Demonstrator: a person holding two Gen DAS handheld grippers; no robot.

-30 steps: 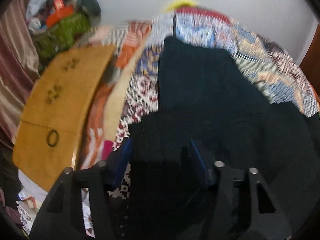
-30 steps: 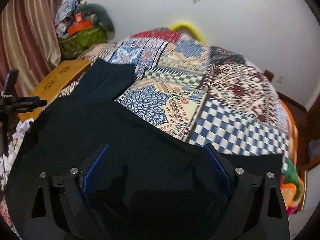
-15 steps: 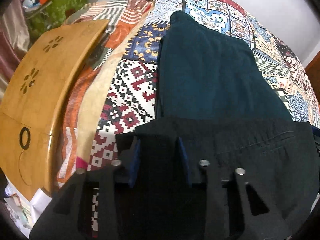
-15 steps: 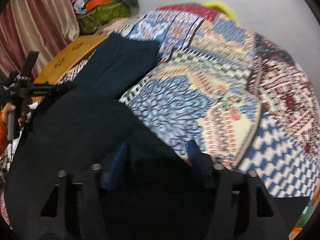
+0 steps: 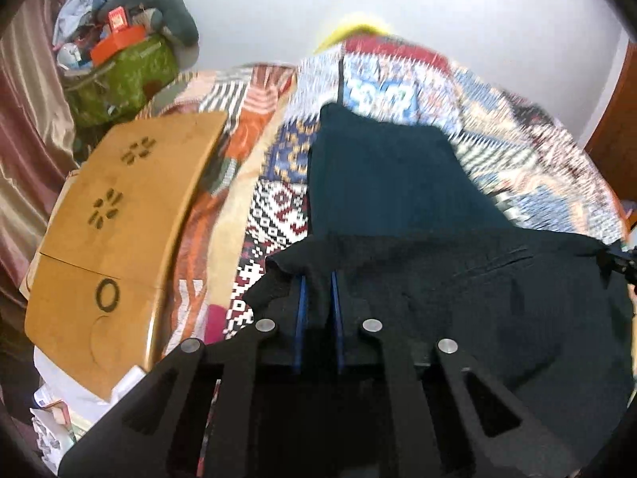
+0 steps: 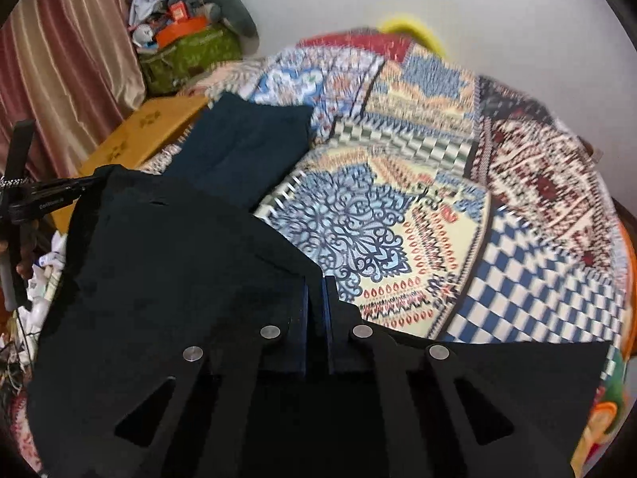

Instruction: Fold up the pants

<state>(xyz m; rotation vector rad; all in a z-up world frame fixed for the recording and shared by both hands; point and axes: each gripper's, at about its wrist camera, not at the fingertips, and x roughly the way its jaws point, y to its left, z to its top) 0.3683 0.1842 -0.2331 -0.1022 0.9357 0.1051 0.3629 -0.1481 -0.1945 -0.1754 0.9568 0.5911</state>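
Dark navy pants (image 5: 398, 183) lie on a patchwork bedspread (image 6: 438, 183), legs stretching away from me. The near end is lifted as a taut dark edge between both grippers. My left gripper (image 5: 317, 283) is shut on the left corner of that edge. My right gripper (image 6: 316, 286) is shut on the right corner; the pants (image 6: 167, 263) spread to its left. The left gripper (image 6: 43, 195) shows at the left edge of the right wrist view. The far leg part (image 6: 247, 147) lies flat on the bed.
A wooden lap table (image 5: 115, 219) stands left of the bed. A green bag with clutter (image 5: 119, 67) sits at the back left by a curtain (image 6: 67, 51). A yellow object (image 6: 410, 28) is at the bed's far end. Papers (image 5: 51, 410) lie on the floor.
Both grippers went from open to shut on the pants' near edge. They have lifted it, and both views have tilted up toward the wall.
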